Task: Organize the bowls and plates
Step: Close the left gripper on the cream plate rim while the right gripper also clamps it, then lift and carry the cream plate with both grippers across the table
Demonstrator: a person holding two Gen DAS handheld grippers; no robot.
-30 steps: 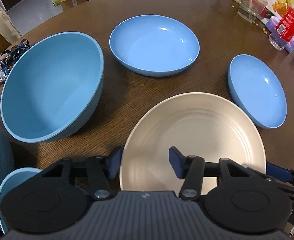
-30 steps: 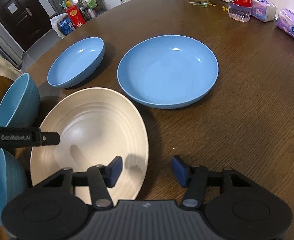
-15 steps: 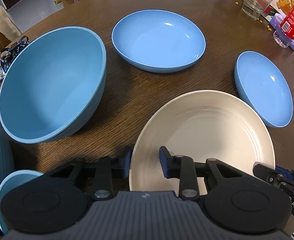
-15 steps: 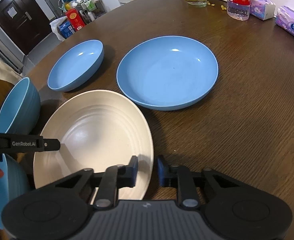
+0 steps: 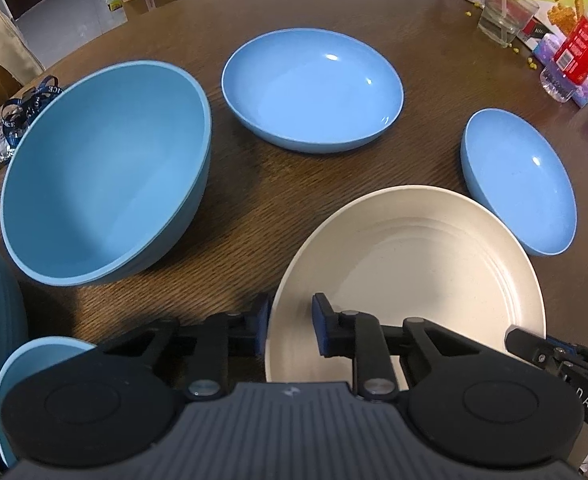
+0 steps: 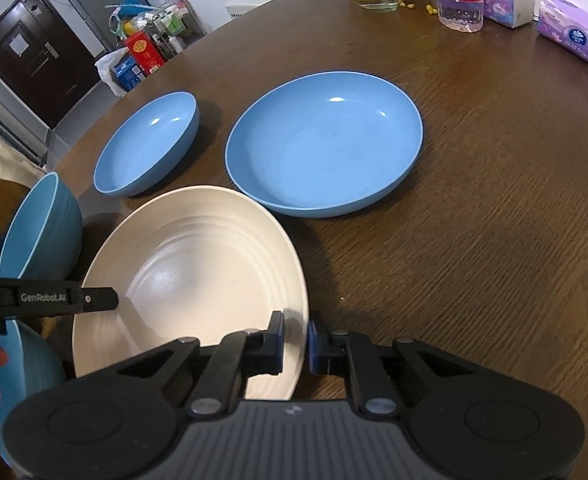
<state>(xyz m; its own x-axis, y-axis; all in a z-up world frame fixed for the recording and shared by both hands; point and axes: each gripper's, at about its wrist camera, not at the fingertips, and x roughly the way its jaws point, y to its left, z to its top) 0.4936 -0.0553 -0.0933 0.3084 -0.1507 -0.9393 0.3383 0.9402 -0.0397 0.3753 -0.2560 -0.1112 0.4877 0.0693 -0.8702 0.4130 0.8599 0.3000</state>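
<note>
We have the cream plate (image 5: 410, 276) pinched at two spots on its near rim: our left tongs (image 5: 290, 330) are clenched across the rim on one side, our right tongs (image 6: 295, 340) likewise on the other. The plate sits low over the dark wood-grain worktop (image 6: 494, 220); whether it has lifted clear we cannot tell. The step in hand looks like picking it up to stack it, and the next move probably calls for a level, two-handed lift toward the wide blue plate (image 6: 326, 144) just beyond. The cream plate is matte, round, with stepped rings inside. The blue pieces are smooth with faint gloss: a shallow dish (image 6: 150, 148) and a deep bowl (image 5: 106, 168).
</note>
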